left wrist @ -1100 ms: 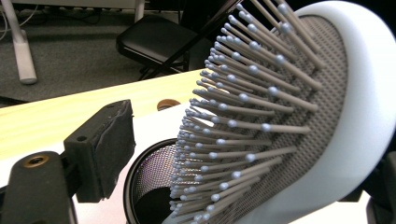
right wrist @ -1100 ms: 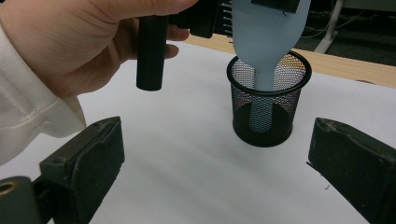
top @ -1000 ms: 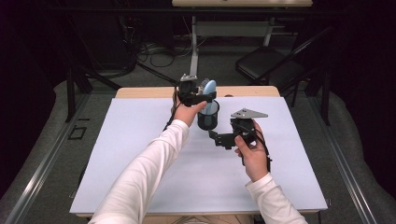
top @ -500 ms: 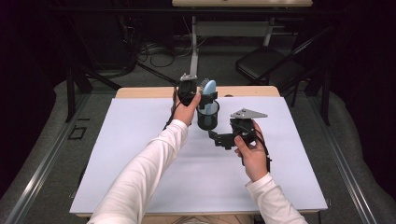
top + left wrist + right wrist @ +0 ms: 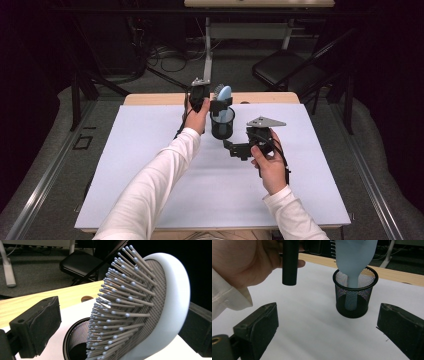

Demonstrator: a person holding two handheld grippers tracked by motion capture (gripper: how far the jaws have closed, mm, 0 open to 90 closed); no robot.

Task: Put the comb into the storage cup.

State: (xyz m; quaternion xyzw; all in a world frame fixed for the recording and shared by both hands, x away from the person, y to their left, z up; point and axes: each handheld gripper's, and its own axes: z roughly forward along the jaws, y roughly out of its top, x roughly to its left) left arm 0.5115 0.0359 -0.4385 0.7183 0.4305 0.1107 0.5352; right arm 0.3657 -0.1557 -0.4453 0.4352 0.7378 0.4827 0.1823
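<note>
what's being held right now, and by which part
Nothing is held. The hairbrush stands handle-down in the mesh cup; the left gripper has just opened, its jaws apart around the head. The right gripper is open and empty.

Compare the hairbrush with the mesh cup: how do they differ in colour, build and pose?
Colour: the hairbrush is pale blue; the mesh cup is black.
Build: the hairbrush has a solid back and grey bristles; the mesh cup is see-through wire mesh.
Pose: the mesh cup stands upright on the white sheet; the hairbrush leans, handle down inside it, head above the rim.
Shared: neither is gripped.
</note>
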